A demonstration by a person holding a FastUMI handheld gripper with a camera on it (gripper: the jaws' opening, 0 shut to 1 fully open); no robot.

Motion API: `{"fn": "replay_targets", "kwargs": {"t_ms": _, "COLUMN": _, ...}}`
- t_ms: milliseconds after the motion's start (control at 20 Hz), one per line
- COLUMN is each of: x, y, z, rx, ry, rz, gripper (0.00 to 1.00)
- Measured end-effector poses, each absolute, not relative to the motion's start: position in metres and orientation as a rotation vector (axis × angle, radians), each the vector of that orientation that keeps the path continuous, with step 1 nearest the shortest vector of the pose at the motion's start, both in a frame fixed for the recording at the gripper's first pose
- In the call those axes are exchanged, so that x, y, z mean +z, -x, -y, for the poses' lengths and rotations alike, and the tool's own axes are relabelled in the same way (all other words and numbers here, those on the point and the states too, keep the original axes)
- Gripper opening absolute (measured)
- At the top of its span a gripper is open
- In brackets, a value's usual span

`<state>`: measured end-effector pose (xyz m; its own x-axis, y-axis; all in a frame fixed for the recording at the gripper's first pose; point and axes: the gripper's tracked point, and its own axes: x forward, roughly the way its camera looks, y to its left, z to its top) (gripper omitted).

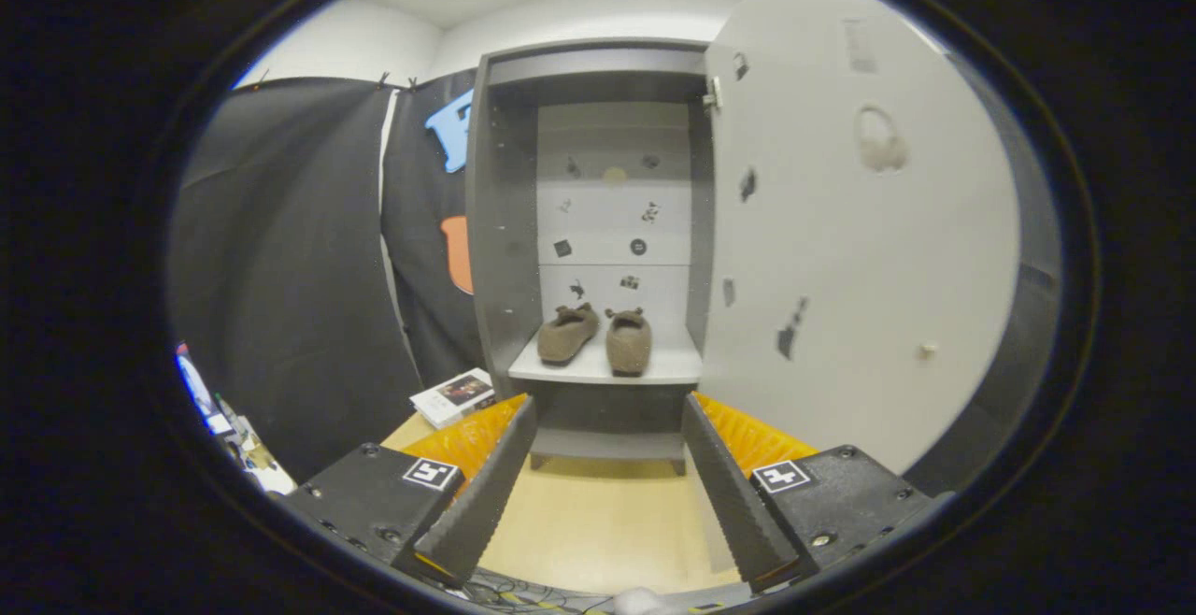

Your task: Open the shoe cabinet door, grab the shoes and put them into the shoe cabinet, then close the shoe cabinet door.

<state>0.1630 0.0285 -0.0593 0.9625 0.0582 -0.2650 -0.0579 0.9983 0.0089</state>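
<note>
The grey shoe cabinet [505, 222] stands straight ahead with its door [841, 250] swung wide open to the right. Two brown slippers [598, 335] rest side by side on the cabinet's pale shelf [598, 370], toes toward me. My gripper [607, 423] is open, well short of the cabinet, with nothing between its two ribbed black fingers [486, 484]. The shelf and slippers sit beyond the fingertips, framed by the gap between them. A small knob [926, 350] shows on the door's face.
A light wooden floor [598, 522] lies under the fingers up to the cabinet's base. A small white box [453, 395] sits on the floor left of the cabinet. Black cloth wall [280, 269] hangs on the left. Cables [523, 592] lie near me.
</note>
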Motion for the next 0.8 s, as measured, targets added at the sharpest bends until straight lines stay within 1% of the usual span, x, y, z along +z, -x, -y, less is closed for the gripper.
{"fn": "replay_targets", "kwargs": {"t_ms": 300, "x": -0.041, "y": -0.094, "z": 0.061, "rx": -0.068, "ry": -0.011, "rz": -0.232, "gripper": 1.0}}
{"fn": "replay_targets", "kwargs": {"t_ms": 500, "x": -0.037, "y": -0.091, "z": 0.134, "rx": -0.124, "ry": -0.036, "rz": -0.221, "gripper": 1.0}}
{"fn": "replay_targets", "kwargs": {"t_ms": 700, "x": -0.046, "y": -0.102, "z": 0.188, "rx": -0.097, "ry": -0.041, "rz": -0.23, "gripper": 1.0}}
{"fn": "replay_targets", "kwargs": {"t_ms": 800, "x": -0.049, "y": -0.117, "z": 0.203, "rx": -0.058, "ry": -0.054, "rz": -0.24, "gripper": 1.0}}
